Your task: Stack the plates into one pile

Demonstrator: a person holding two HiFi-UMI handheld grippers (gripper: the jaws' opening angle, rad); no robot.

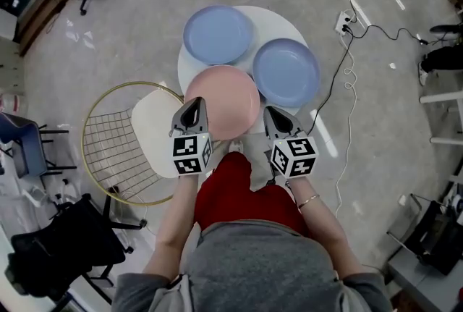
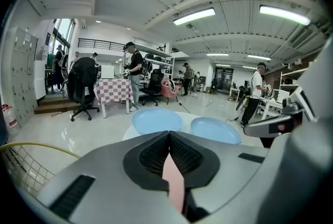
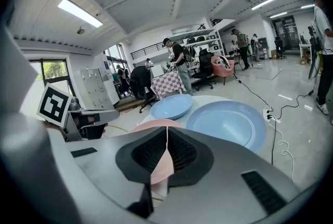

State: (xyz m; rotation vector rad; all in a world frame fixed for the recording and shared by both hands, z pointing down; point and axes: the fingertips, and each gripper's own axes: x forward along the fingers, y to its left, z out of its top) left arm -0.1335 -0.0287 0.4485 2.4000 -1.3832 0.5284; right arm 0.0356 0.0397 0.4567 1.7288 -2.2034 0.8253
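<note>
Three plates lie side by side on a small round white table. The pink plate is nearest me; one blue plate sits at the back left and a second blue plate to the right. My left gripper is shut at the pink plate's near left rim, and my right gripper is shut at its near right rim. Whether either touches the plate I cannot tell. In the left gripper view, pink shows behind the shut left gripper. In the right gripper view, the pink plate lies just beyond the shut right gripper.
A gold wire chair with a white seat pad stands left of the table. A power strip and its cables lie on the floor to the right. A black office chair is at the lower left. People and desks stand far back in the room.
</note>
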